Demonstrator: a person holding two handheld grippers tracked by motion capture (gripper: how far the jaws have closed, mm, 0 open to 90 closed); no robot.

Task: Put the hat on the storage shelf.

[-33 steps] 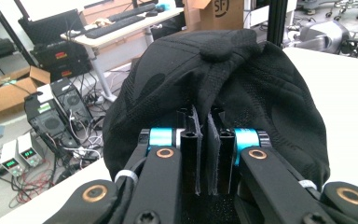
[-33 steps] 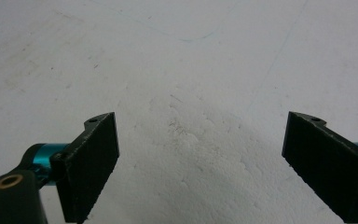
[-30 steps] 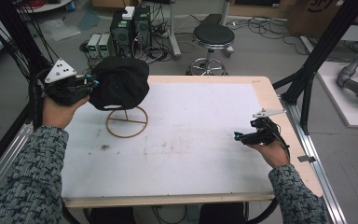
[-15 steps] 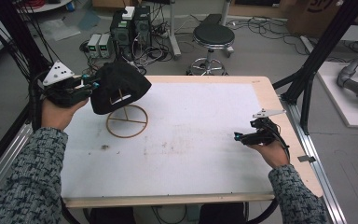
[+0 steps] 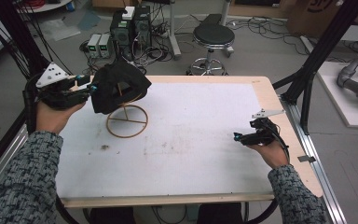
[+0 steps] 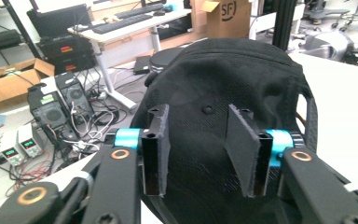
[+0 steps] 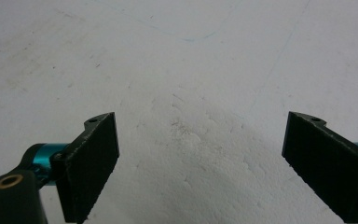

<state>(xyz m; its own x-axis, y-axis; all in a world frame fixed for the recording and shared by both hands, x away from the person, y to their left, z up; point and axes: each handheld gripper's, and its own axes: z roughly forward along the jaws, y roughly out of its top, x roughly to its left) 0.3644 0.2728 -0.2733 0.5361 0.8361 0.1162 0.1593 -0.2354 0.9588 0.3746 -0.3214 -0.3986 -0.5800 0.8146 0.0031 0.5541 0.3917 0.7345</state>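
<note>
Black cap (image 5: 119, 87) now lower over wire stand (image 5: 127, 121), left gripper (image 5: 91, 87) jaws apart beside it; right gripper (image 5: 236, 136) jaws wide apart.

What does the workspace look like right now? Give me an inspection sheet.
Surface: white table top, faint smudges.
Job's things: black cap over the wooden stand, tilted.
Clutter: nothing seen.
Grippers: left gripper at the cap's edge, jaws part open around fabric; right gripper open, holds nothing, low over the table.
Cables: black cable trails from the left gripper.
Surroundings: stool, electronics boxes on the floor.
</note>
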